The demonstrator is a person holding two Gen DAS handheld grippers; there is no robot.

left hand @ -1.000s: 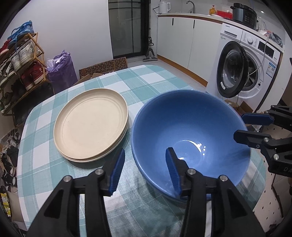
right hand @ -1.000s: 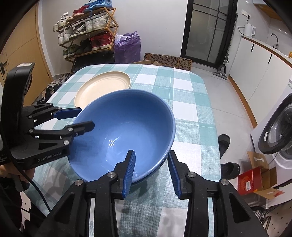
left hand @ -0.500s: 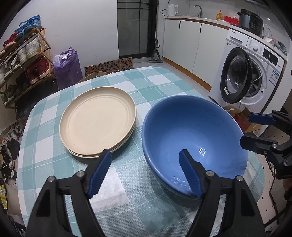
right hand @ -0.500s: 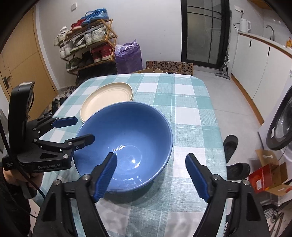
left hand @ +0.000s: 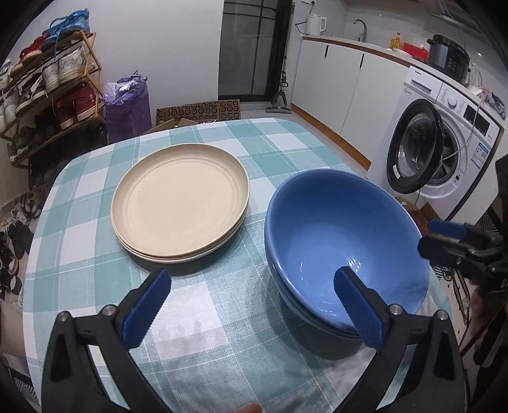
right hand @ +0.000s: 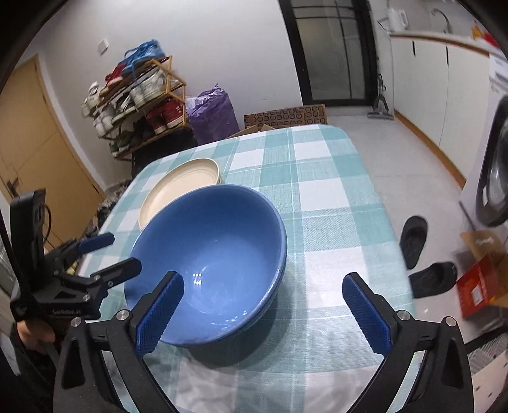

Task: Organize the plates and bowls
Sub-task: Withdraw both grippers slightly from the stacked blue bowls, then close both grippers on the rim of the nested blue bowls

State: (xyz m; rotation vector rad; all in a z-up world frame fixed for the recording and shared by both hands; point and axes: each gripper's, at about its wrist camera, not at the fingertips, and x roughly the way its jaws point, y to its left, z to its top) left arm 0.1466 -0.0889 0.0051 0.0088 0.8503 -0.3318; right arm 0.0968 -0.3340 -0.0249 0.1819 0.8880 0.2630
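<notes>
On the table (left hand: 95, 178), the cream plates (left hand: 179, 203) sit stacked at ten o'clock. The left gripper (left hand: 254, 305) has let go and backed off, fingers wide. The blue bowls (left hand: 346, 241) now rest nested at two o'clock. The right gripper (right hand: 262, 309) has released too, fingers wide, holding nothing. The sorting looks finished.

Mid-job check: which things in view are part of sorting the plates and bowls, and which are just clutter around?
Job: stacked cream plates; nested blue bowls; left gripper and right gripper, both open.

Lying about: shoe rack; purple bag; washing machine; slippers; kettle.
</notes>
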